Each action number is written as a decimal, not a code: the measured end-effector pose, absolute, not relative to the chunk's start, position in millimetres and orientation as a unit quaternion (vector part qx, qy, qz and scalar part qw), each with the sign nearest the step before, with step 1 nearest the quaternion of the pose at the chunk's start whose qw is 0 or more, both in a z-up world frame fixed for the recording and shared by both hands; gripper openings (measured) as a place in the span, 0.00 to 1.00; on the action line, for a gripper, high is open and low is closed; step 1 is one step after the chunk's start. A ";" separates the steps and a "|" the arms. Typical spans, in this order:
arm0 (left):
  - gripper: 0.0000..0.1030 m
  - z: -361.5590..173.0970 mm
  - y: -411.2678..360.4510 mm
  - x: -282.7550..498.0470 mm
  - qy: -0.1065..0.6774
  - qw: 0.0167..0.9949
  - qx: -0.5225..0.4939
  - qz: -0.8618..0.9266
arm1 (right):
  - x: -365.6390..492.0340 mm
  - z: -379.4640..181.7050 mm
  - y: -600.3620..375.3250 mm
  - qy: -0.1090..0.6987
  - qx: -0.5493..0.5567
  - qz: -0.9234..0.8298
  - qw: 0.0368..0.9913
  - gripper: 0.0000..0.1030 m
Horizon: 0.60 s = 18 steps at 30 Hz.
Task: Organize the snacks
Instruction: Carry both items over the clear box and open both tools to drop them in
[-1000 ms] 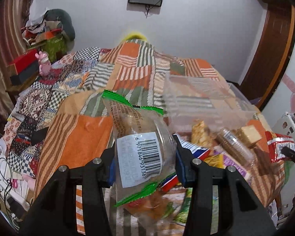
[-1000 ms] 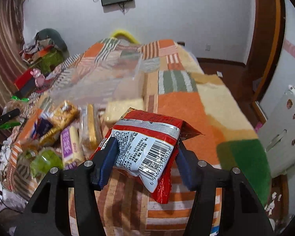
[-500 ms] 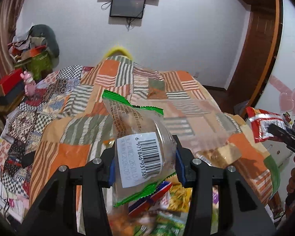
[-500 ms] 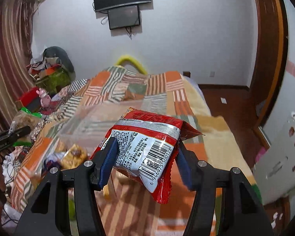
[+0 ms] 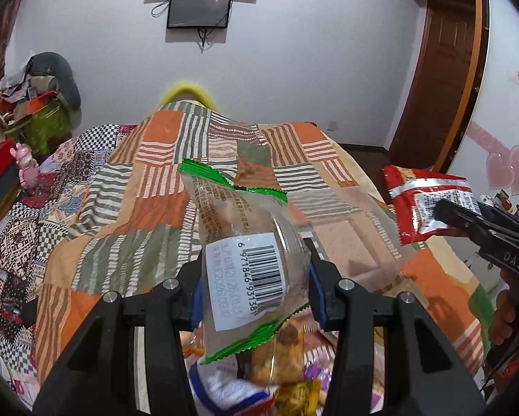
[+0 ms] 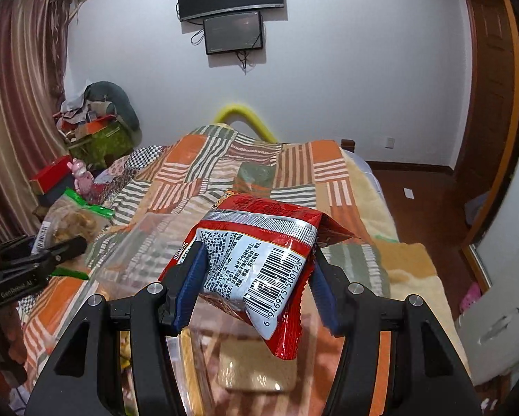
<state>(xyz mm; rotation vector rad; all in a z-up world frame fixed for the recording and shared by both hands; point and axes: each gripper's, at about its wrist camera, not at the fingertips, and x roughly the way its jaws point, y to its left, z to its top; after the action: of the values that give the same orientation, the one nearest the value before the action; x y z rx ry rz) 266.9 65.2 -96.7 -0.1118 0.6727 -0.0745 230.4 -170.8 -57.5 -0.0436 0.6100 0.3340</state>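
Note:
My left gripper (image 5: 254,286) is shut on a clear snack pack with green edges and a white barcode label (image 5: 245,260), held up over the bed. My right gripper (image 6: 256,287) is shut on a red and silver snack packet (image 6: 259,260), held above a clear plastic bin (image 6: 148,242). The bin also shows in the left wrist view (image 5: 356,239), between the two grippers. The red packet (image 5: 422,208) and right gripper show at the right of the left wrist view. The left gripper and its pack (image 6: 65,225) show at the left of the right wrist view. A wrapped pale cake (image 6: 256,371) lies in the bin.
Several loose snack packets (image 5: 280,364) lie on the patchwork bedspread (image 5: 148,208) below the left gripper. A cluttered side table with a red box (image 6: 51,176) and pink toy (image 6: 81,176) stands left. A wooden door (image 6: 491,111) is right.
Both grippers have risen with their packs, so the wall and screens fill more of each view. The snack pile has dropped to the bottom of the left view; the clear bin now lies under the right gripper.

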 end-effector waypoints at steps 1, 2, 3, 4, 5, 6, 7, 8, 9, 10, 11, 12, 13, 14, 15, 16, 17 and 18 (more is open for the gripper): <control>0.46 -98.7 63.9 272.2 0.332 0.941 -0.054 -0.037 | 232.9 -59.3 -168.7 0.300 -0.022 0.165 0.939 0.52; 0.46 -101.4 62.9 278.4 0.335 0.940 -0.053 -0.038 | 236.4 -61.4 -166.8 0.302 -0.023 0.166 0.939 0.52; 0.46 -103.9 62.0 283.3 0.338 0.939 -0.052 -0.038 | 240.0 -64.6 -164.1 0.305 -0.025 0.167 0.937 0.52; 0.46 -106.3 61.4 288.4 0.341 0.938 -0.052 -0.037 | 242.0 -65.8 -163.6 0.306 -0.025 0.167 0.937 0.52; 0.46 -108.1 61.6 292.0 0.343 0.937 -0.051 -0.037 | 244.5 -69.1 -163.0 0.309 -0.026 0.168 0.936 0.52; 0.46 -111.5 61.4 297.9 0.347 0.936 -0.050 -0.036 | 248.1 -72.0 -161.2 0.313 -0.028 0.168 0.934 0.52; 0.46 -114.5 61.4 301.5 0.351 0.934 -0.051 -0.036 | 253.0 -74.1 -159.1 0.317 -0.031 0.169 0.933 0.52; 0.46 -117.5 61.0 306.7 0.355 0.933 -0.050 -0.036 | 256.1 -76.1 -157.5 0.321 -0.032 0.169 0.931 0.52; 0.46 -121.1 61.2 311.7 0.361 0.930 -0.051 -0.036 | 259.2 -78.6 -155.5 0.325 -0.034 0.169 0.930 0.52; 0.46 -125.2 61.2 317.0 0.368 0.928 -0.051 -0.036 | 262.3 -81.8 -153.8 0.330 -0.036 0.170 0.928 0.52; 0.46 -129.2 61.0 322.1 0.375 0.925 -0.050 -0.035 | 264.8 -84.3 -152.4 0.333 -0.038 0.169 0.927 0.52; 0.46 -132.1 60.8 325.8 0.380 0.923 -0.050 -0.035 | 268.1 -85.3 -150.9 0.335 -0.040 0.166 0.926 0.52; 0.46 -135.9 60.9 329.6 0.385 0.921 -0.050 -0.033 | 271.5 -88.3 -149.3 0.339 -0.043 0.164 0.925 0.52; 0.46 -139.1 60.0 332.8 0.390 0.919 -0.051 -0.033 | 274.4 -90.2 -148.7 0.343 -0.044 0.164 0.924 0.52; 0.46 -142.5 59.3 335.7 0.394 0.917 -0.051 -0.035 | 276.4 -92.3 -148.1 0.348 -0.044 0.164 0.922 0.52; 0.46 -145.5 58.7 338.7 0.398 0.915 -0.051 -0.036 | 279.0 -93.8 -146.5 0.353 -0.045 0.166 0.920 0.53; 0.46 -148.9 57.4 341.5 0.402 0.914 -0.049 -0.037 | 281.8 -95.8 -145.3 0.359 -0.047 0.168 0.917 0.53; 0.46 -150.6 56.4 341.8 0.404 0.913 -0.047 -0.038 | 284.2 -97.2 -143.5 0.363 -0.049 0.168 0.915 0.53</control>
<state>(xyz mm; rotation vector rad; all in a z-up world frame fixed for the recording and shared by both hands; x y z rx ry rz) 341.8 56.4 -150.6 -0.0974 0.8328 -0.0774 284.2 -143.5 -97.2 -0.1011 0.7481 0.3467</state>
